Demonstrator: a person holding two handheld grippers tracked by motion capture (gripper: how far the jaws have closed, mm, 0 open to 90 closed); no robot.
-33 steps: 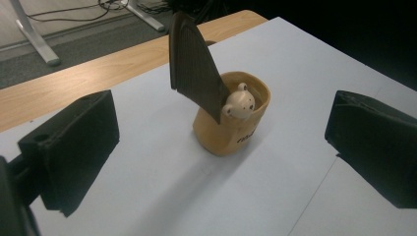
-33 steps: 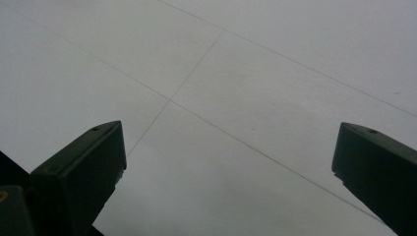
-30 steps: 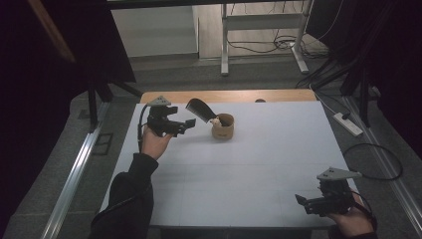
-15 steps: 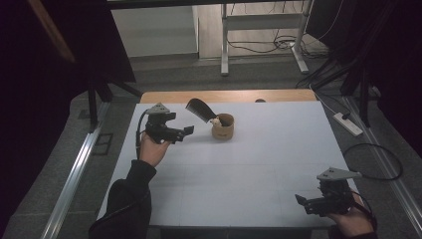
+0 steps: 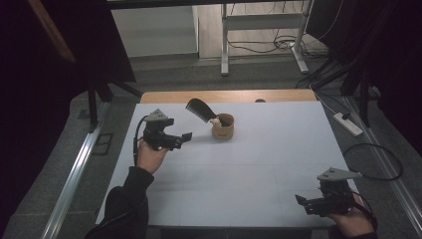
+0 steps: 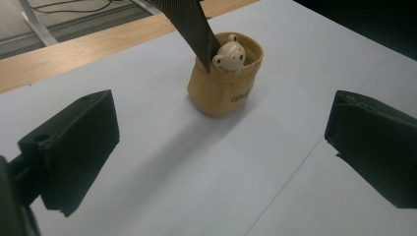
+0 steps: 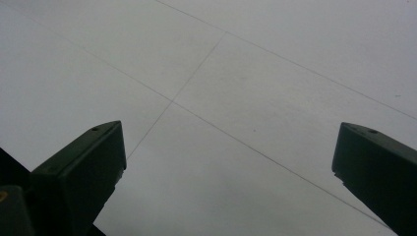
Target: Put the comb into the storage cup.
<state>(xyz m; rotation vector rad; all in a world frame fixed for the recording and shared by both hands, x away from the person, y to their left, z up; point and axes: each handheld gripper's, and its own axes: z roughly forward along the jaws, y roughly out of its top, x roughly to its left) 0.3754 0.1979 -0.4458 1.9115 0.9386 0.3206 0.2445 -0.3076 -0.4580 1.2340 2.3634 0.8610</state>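
A small tan cup (image 5: 222,128) stands at the back middle of the white table (image 5: 249,169). A cream bear figure (image 6: 229,54) peeks over its rim, and a long flat black piece (image 6: 190,25) leans out of the cup up and to the left. My left gripper (image 5: 183,138) hovers open a short way left of the cup (image 6: 225,82), pointing at it with nothing between its jaws. Near the front right corner my right gripper (image 5: 302,202) is held low, open and empty. The right gripper (image 7: 226,172) looks down on bare table.
A wooden strip (image 5: 229,95) runs along the table's far edge. A cable (image 5: 378,164) loops off the right side. A power strip (image 5: 347,124) lies on the floor at the right. A desk frame (image 5: 259,30) and more cables are behind the table.
My left gripper has drawn back from the cup toward the near edge, slightly left, staying open. The cup, the black piece and the right gripper have not moved.
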